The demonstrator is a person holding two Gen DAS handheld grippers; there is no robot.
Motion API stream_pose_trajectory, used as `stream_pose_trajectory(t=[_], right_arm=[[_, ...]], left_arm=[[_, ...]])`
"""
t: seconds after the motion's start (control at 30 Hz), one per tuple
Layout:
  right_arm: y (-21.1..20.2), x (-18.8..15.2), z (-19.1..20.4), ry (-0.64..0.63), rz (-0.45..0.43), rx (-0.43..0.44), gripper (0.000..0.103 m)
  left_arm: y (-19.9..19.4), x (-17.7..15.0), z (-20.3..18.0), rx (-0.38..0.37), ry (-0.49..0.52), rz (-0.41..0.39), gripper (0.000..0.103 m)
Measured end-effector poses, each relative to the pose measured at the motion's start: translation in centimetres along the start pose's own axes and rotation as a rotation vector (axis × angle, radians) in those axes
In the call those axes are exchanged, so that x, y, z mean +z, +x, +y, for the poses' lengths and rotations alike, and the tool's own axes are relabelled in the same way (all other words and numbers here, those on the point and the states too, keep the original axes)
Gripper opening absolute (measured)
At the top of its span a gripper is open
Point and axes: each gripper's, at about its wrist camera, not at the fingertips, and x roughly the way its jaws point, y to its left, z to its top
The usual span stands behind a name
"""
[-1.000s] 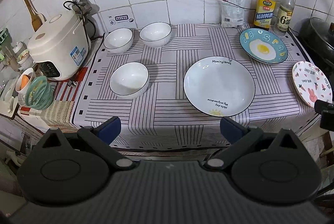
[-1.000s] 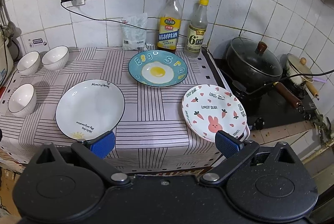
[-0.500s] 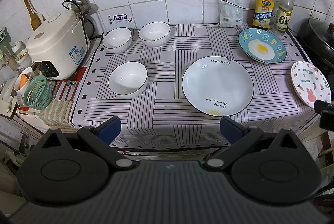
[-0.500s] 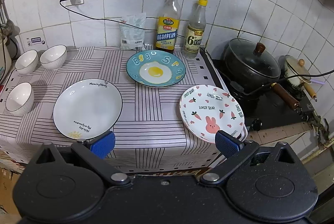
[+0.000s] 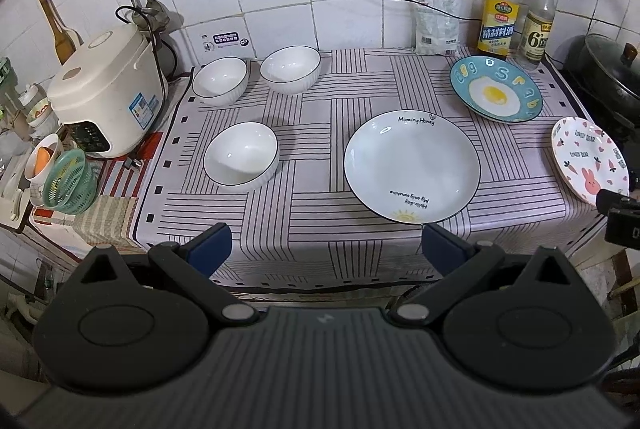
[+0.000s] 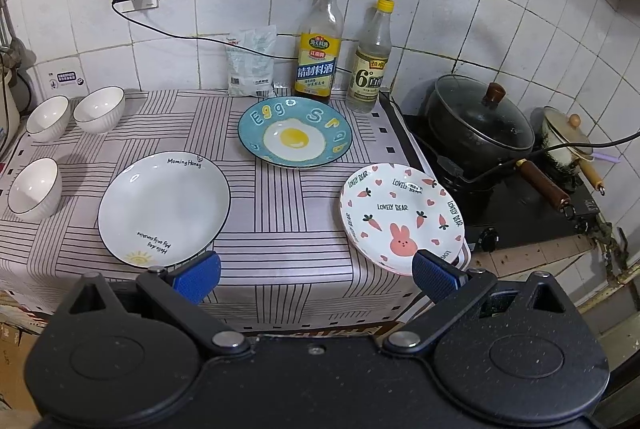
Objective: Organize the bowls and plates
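Both claws hang spread and empty, left gripper (image 5: 325, 249) and right gripper (image 6: 316, 275), off the counter's front edge. Best start, I'd say: pinch the bunny plate (image 6: 402, 215) by its overhanging rim, lifting level.

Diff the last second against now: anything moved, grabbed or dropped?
Almost nothing. Both tongs, left and right, drifted slightly in view but stay open and empty, short of the counter's front edge. Nothing was gripped or released. The three white bowls, the white plate, the egg plate and the rabbit plate lie where they were on the striped cloth.
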Motion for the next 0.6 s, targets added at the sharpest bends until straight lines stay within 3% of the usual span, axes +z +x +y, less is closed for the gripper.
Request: stream_pose_trajectory(t=[0.2,0.37,0.6], right_arm=[[-0.1,-0.1,0.0,0.003,-0.012,0.01,0.103],[-0.5,-0.5,0.6,-0.027,-0.092,0.067,0.103],[1.7,-1.4,1.9,-0.06,-0.176,0.225,0.103]], left_arm=[[-0.1,0.2,0.5,-0.053,-0.007,0.022,0.103],[0.0,0.7,1.7,-0.081,-0.048,-0.006,0.102],[3.0,1.0,4.6,-0.15,-0.135,-0.006,0.1]])
